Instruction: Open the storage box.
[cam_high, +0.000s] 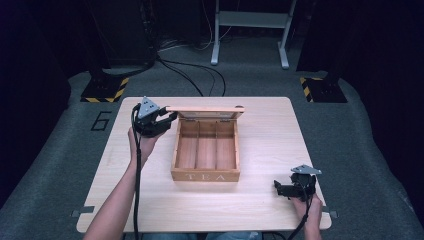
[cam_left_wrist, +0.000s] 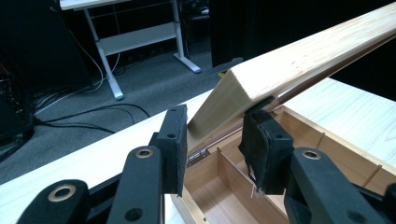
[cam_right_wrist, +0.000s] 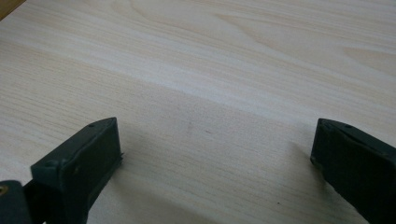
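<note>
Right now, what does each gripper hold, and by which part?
The left gripper straddles the tea box's raised lid at its corner; whether it clamps is unclear. The right gripper holds nothing.

Black grippers (cam_high: 167, 120) (grey triangular plates on top), black cables.

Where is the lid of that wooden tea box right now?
In the high view the lid stands raised at the far edge of the tea box, mid-table. Its left corner sits between the jaws of the left gripper.

Left claw (cam_high: 167, 118) reaching forward on an outstretched forearm, jaws parted with a gap between the pads (cam_left_wrist: 173, 144). Right claw (cam_high: 280, 189) held low near the body, jaws spread wide.
</note>
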